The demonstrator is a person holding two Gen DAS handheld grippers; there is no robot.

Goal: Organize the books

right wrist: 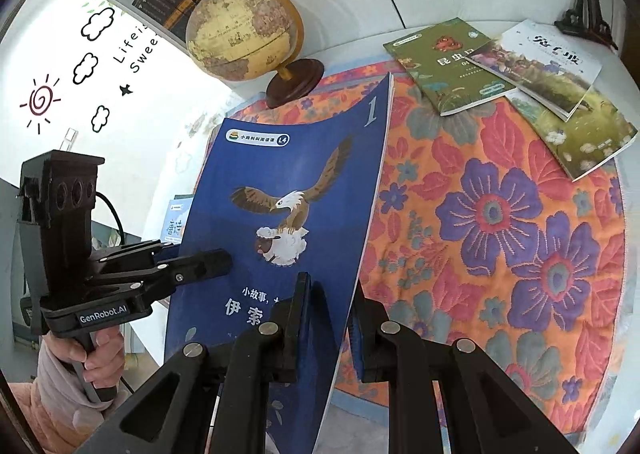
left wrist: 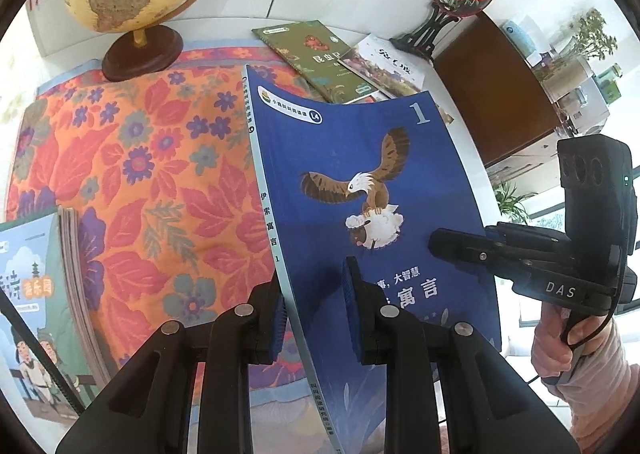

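A white bench (right wrist: 352, 42) under shelves of books carries a floral orange cloth (right wrist: 500, 214), with a globe (right wrist: 244, 30) at its far edge. Above the cloth the blue eagle book (left wrist: 372, 190) is held upright, both claws clamped on it: the left claw (left wrist: 316, 306) pinches the spine edge, and the right claw (right wrist: 328, 318) pinches the opposite page edge. A green book (right wrist: 444, 62) and a white book (right wrist: 548, 62) lie overlapping at the far right, and a stack of thin books (left wrist: 36, 294) lies at the left.
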